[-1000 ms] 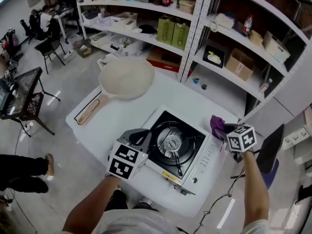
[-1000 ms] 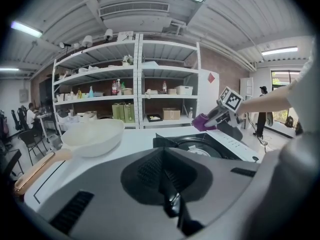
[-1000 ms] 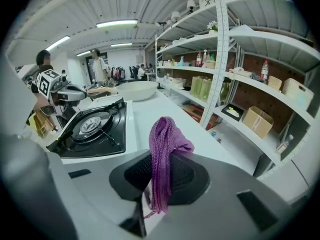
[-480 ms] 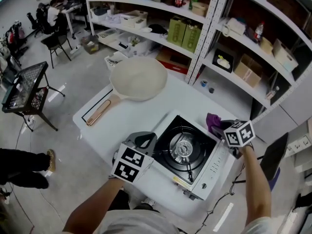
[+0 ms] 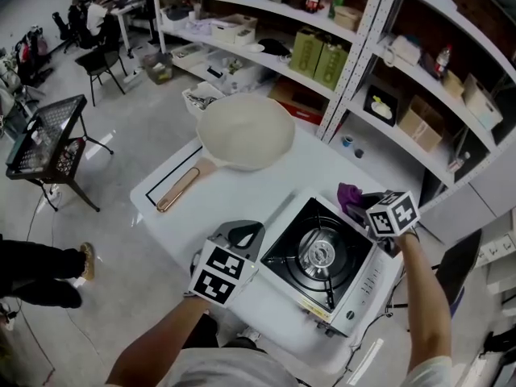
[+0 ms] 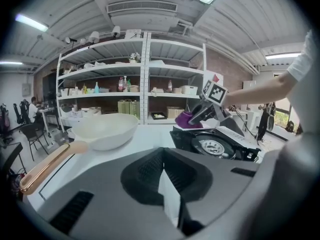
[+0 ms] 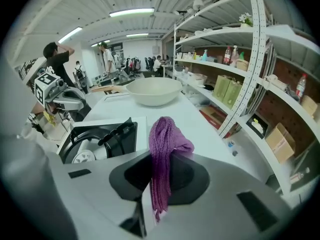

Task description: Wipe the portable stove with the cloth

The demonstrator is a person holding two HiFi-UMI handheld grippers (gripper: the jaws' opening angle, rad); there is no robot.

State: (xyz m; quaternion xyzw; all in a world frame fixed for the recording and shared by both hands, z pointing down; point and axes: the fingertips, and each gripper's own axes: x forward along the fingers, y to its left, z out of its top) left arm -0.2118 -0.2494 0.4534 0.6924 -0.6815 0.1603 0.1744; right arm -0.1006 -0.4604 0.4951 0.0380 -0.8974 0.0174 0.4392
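My left tool [image 5: 241, 235] is nearest me, at about 11 o'clock, low over the near part of the white table [image 5: 230, 202]. In the left gripper view its jaws are pressed together with nothing between them [image 6: 168, 193]. It sits just beside the near-left edge of the stove [image 5: 321, 258], and I cannot tell whether it touches it.

The stove lies at 12 o'clock, set at an angle on the table, with its black top and round burner open to view [image 6: 215, 145]. Its row of controls faces the table's right edge.

My right tool [image 5: 364, 207] is at about 1 o'clock, at the stove's far-right edge. It is clenched on the purple cloth [image 5: 347, 193]. In the right gripper view the cloth [image 7: 163, 145] stands up between the jaws [image 7: 150, 204] in a bunched fold, and its lower end hangs down past them. The stove [image 7: 101, 138] lies just to the left of the cloth in that view. I cannot tell whether the cloth touches the stove or the table.

Farther out, at 11 o'clock, a pale pan [image 5: 246, 131] rests on the far end of the table, its handle [image 5: 180, 189] pointing back to 10 o'clock.

Beyond the table, from 12 to 2 o'clock, white shelves [image 5: 379, 67] carry boxes and bottles. Far off at 9 o'clock a black wire stand [image 5: 47, 138] is on the floor.
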